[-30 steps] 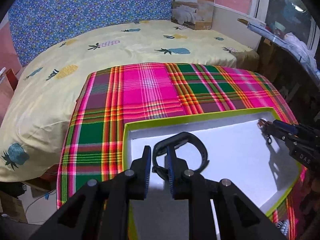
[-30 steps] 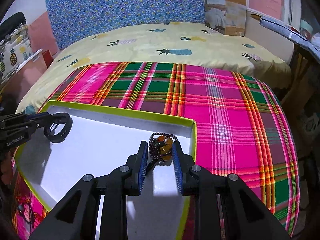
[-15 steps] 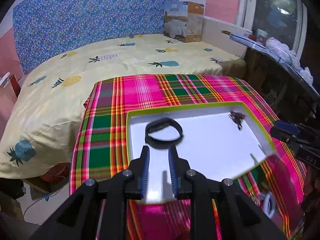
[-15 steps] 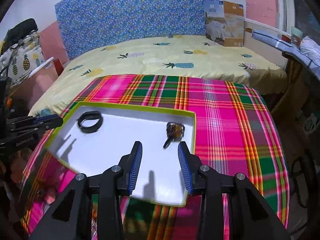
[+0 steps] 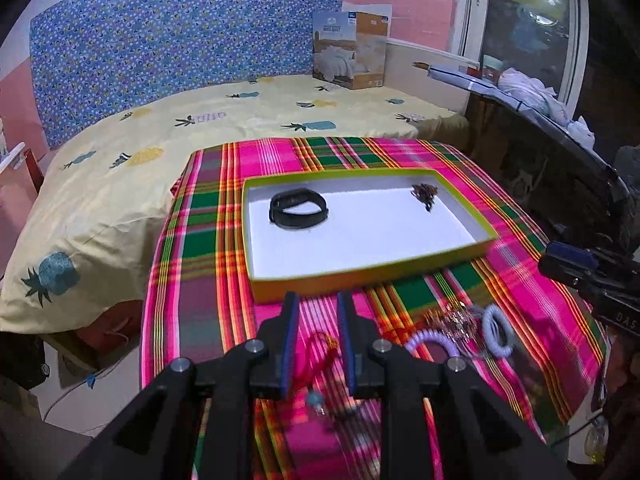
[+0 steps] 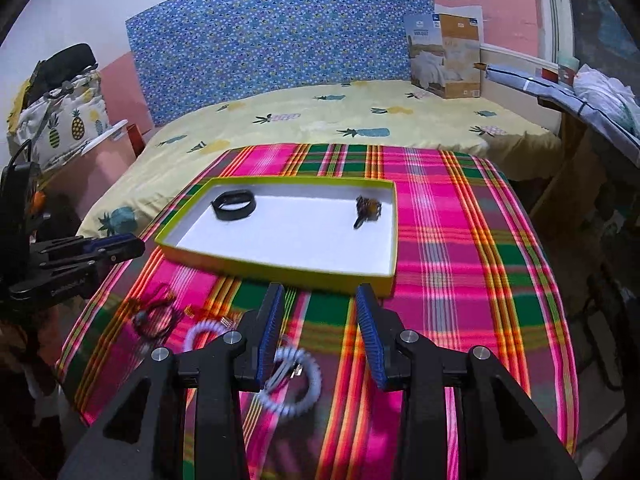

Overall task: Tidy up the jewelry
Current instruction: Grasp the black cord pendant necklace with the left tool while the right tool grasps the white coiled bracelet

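Two pieces, band (image 5: 299, 210) and beads (image 5: 425, 193), are lying in the tray (image 5: 368, 270) while both empty, parted grippers (image 5: 317, 344) (image 6: 320, 336) are hovering over remaining coils (image 6: 294, 380).

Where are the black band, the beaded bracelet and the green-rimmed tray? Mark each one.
black band (image 5: 299, 210), left wrist view, near side of the loop
beaded bracelet (image 6: 368, 209), right wrist view, bead cluster
green-rimmed tray (image 6: 280, 270), right wrist view, near wall

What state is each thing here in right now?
Tray: open, lidless.
Black band: lying in tray.
Bead bracelet: lying in tray.
Spiral ties: loose on cloth.
Left gripper: jaws open, empty.
Right gripper: jaws open, empty.
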Demonstrator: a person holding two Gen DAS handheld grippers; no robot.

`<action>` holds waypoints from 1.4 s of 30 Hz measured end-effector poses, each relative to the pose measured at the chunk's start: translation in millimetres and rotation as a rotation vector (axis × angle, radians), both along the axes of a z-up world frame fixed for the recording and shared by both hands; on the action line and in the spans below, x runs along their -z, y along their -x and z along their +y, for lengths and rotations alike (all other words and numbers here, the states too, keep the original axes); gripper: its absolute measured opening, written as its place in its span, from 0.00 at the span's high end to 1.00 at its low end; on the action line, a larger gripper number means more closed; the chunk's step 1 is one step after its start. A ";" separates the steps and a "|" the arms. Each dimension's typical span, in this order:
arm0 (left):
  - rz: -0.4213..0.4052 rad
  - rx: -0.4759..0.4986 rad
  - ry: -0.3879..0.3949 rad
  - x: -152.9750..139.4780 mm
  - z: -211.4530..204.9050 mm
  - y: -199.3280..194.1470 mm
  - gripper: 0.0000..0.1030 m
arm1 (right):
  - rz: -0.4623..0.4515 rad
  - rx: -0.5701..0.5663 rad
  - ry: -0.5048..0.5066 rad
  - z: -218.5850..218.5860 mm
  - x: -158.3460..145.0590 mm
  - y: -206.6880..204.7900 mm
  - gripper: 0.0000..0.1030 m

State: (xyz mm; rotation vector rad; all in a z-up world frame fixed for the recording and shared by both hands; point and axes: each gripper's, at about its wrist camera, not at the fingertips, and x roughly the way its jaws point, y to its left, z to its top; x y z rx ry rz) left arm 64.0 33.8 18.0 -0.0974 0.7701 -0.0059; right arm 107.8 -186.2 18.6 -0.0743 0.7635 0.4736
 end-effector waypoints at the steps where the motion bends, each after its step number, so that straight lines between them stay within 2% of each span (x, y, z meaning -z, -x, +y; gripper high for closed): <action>1: 0.000 0.000 0.001 0.0 -0.5 3.5 0.80 | -0.001 -0.002 -0.002 -0.5 0.8 4.9 0.63; 9: -0.001 -0.014 0.012 4.1 1.7 25.8 0.80 | 0.015 -0.002 -0.009 -7.7 9.7 32.1 0.63; 16: 0.006 -0.022 0.024 8.7 5.2 36.3 0.80 | 0.020 -0.013 -0.011 -6.2 12.1 37.5 0.63; 27: 0.025 -0.006 0.030 15.9 4.9 37.2 0.80 | 0.053 -0.020 -0.010 -1.8 24.2 33.0 0.68; 37: 0.070 0.045 0.049 30.7 -4.4 37.1 0.80 | 0.120 -0.006 0.014 -4.1 50.7 21.8 0.68; 42: 0.094 0.029 0.047 39.6 -2.1 37.2 0.80 | 0.146 -0.005 0.025 -4.8 61.1 17.7 0.68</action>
